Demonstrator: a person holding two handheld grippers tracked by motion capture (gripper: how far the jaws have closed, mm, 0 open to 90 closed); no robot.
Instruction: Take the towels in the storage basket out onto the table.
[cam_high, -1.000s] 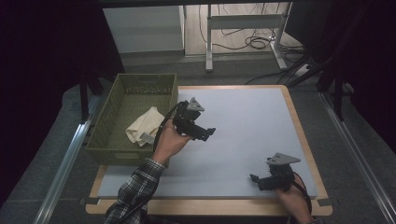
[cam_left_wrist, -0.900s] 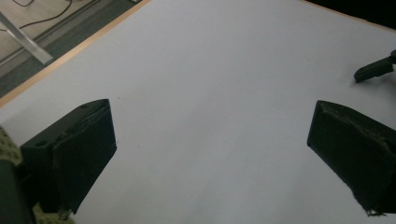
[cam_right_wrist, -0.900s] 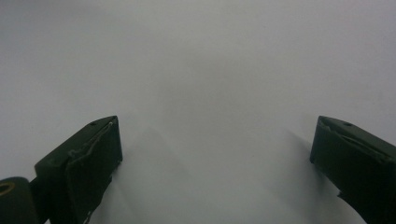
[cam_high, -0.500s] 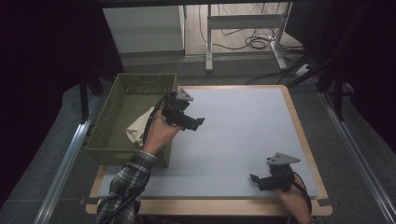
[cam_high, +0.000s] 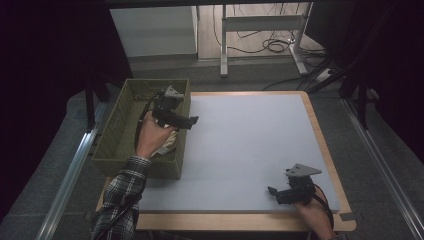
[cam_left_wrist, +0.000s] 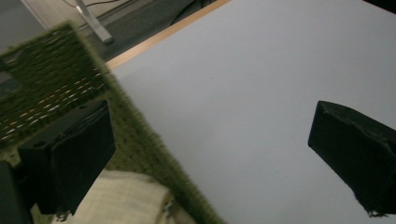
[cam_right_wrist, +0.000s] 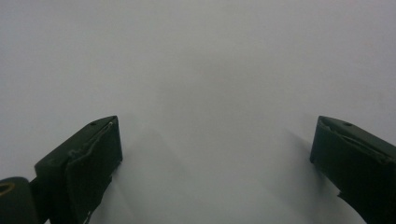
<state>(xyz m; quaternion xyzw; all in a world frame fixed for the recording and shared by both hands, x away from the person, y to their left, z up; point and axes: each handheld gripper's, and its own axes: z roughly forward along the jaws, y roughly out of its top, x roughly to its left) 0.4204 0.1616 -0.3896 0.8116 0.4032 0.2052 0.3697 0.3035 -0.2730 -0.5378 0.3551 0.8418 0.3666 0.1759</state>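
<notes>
In the high view we see the left gripper held above the right wall of the green basket, which stands at the table's left edge; its jaws point right, out over the grey mat; the left hand and a plaid sleeve reach up from below; a cream cloth lies inside the basket, just under that hand, against the right wall; the right gripper rests low near the mat's front right corner, jaws pointing left, with the right hand behind it; the two grippers are well apart; the mat lies on a table with a wooden rim.

In the left gripper view we see its two black jaws standing wide apart with nothing between them, so it is released; the basket wall runs slanted under the left jaw; the cloth shows at the bottom, inside the basket and just beside the wall; the mat spreads beyond, with the table's wooden rim at its far side.

In the right gripper view we see the jaws spread wide as well, released and holding nothing; bare mat lies between and beyond them.
</notes>
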